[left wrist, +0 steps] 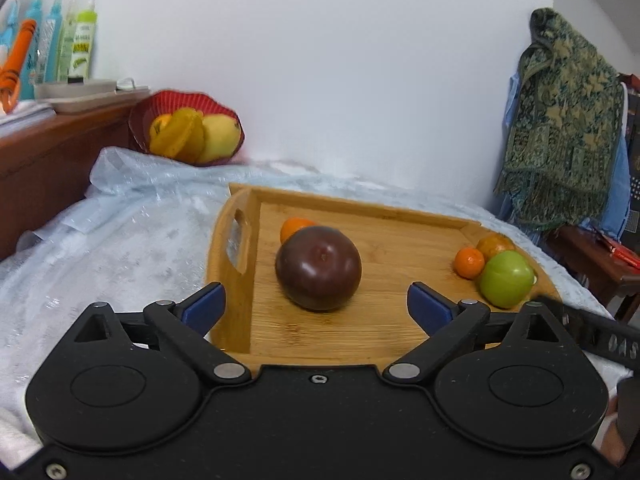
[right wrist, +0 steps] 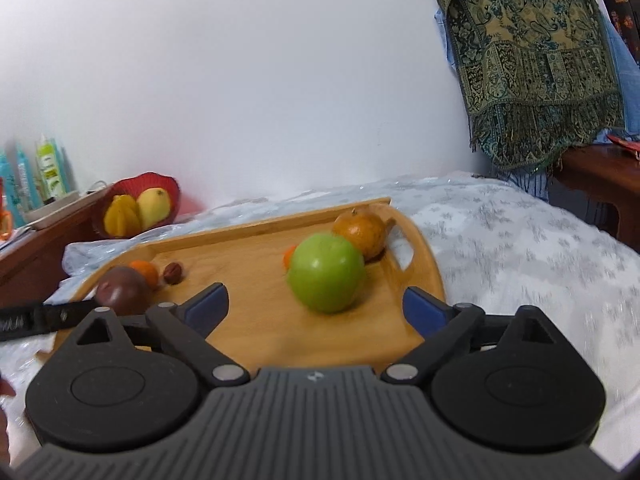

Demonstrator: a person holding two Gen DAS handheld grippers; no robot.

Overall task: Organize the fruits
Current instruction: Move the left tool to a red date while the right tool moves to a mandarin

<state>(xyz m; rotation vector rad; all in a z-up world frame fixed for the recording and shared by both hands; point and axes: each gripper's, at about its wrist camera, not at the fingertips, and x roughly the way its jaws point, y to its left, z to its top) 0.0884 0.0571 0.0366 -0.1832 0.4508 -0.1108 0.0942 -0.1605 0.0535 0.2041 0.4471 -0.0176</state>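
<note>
A wooden tray point(left wrist: 392, 320) point(right wrist: 248, 320) lies on a pale bedspread. On its left part rests a dark purple round fruit point(left wrist: 318, 268) point(right wrist: 122, 289) with a small orange point(left wrist: 294, 227) point(right wrist: 145, 271) behind it. My left gripper point(left wrist: 316, 306) is open just in front of the purple fruit, with nothing between its blue pads. At the tray's right end sit a green apple point(left wrist: 506, 278) point(right wrist: 326, 272), a tiny orange point(left wrist: 469, 262) and a brownish-orange fruit point(left wrist: 495, 246) point(right wrist: 361, 232). My right gripper point(right wrist: 316, 306) is open in front of the apple, not touching it. A small brown nut point(right wrist: 173, 273) lies on the tray.
A red basket point(left wrist: 188, 120) point(right wrist: 138, 204) with yellow fruits stands at the back left by the wall. A wooden shelf point(left wrist: 52, 148) with bottles is to the left. A patterned cloth point(left wrist: 560, 120) point(right wrist: 532, 64) hangs over furniture at the right.
</note>
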